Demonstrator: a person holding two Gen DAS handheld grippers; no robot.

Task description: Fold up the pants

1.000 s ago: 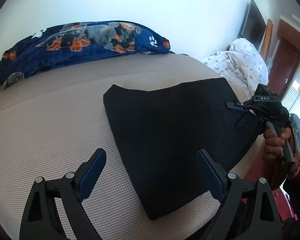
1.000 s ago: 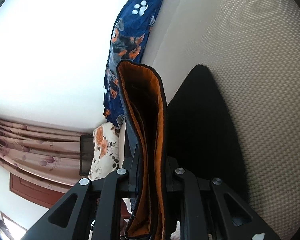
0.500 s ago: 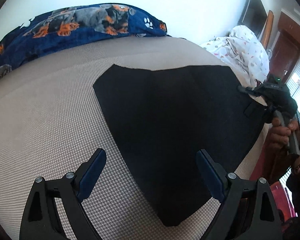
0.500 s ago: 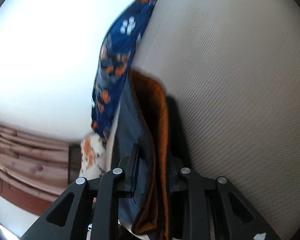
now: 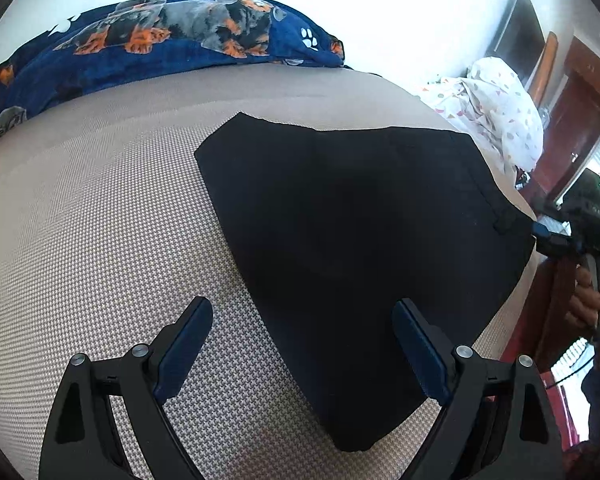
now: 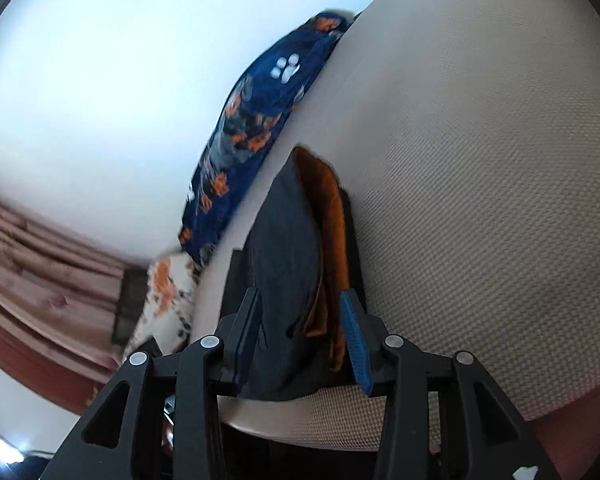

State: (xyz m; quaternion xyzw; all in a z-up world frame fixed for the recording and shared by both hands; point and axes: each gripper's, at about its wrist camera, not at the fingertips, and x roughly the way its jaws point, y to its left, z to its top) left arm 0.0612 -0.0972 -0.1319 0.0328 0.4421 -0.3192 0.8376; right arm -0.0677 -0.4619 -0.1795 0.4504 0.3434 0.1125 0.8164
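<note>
At the far left, a dark blue blanket printed with orange and grey dogs [image 5: 168, 40] lies along the white wall [image 5: 340, 4]. The beige woven bed surface [image 5: 100, 216] fills the near ground, where the left gripper [image 5: 302, 344] hovers with its jaws wide and empty. The folded black pants [image 5: 352, 240] lie flat right of centre. Farther right sits a white spotted bundle of bedding [image 5: 500, 116], then a reddish-brown wooden door [image 5: 572, 128]. At the pants' right edge, the right gripper [image 6: 300, 336] is opening, with dark cloth and orange lining between its blue pads.
</note>
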